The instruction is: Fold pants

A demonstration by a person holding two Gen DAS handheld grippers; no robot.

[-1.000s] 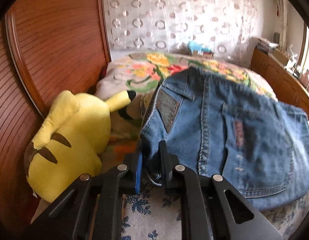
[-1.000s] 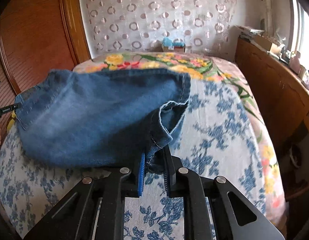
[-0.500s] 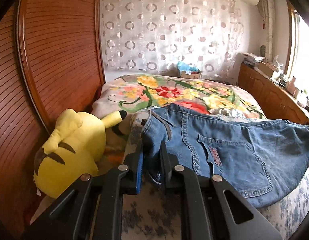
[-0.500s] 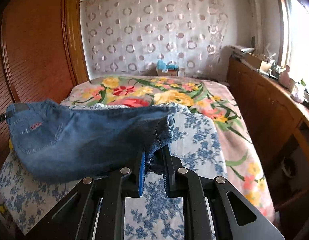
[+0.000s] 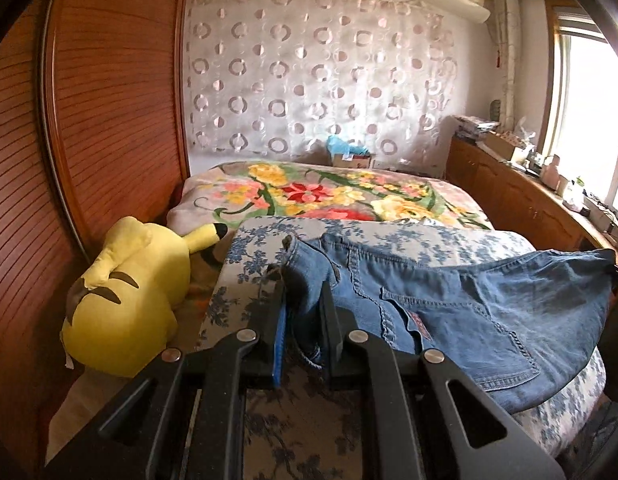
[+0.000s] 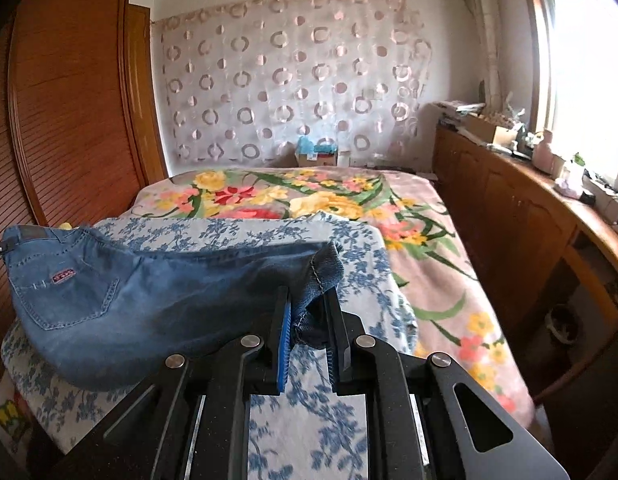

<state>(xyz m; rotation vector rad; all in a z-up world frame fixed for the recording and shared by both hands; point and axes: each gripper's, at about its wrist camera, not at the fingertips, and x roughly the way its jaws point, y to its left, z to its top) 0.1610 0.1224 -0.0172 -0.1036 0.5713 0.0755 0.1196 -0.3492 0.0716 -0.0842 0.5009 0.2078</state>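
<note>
Jeans (image 5: 489,304), pinched at both ends by the left gripper (image 5: 305,312) and right gripper (image 6: 307,316), have risen off the bed (image 6: 429,248), ready for folding

Left gripper (image 5: 303,312), right gripper (image 6: 307,322), seemingly clamped

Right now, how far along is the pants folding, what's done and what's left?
Done: the jeans look already doubled, leg on leg. In hand: the left gripper is shut on the waistband end and the right gripper on the hem end, with the denim hanging between them above the blue floral sheet. Left: laying them down and folding them across their length.
</note>
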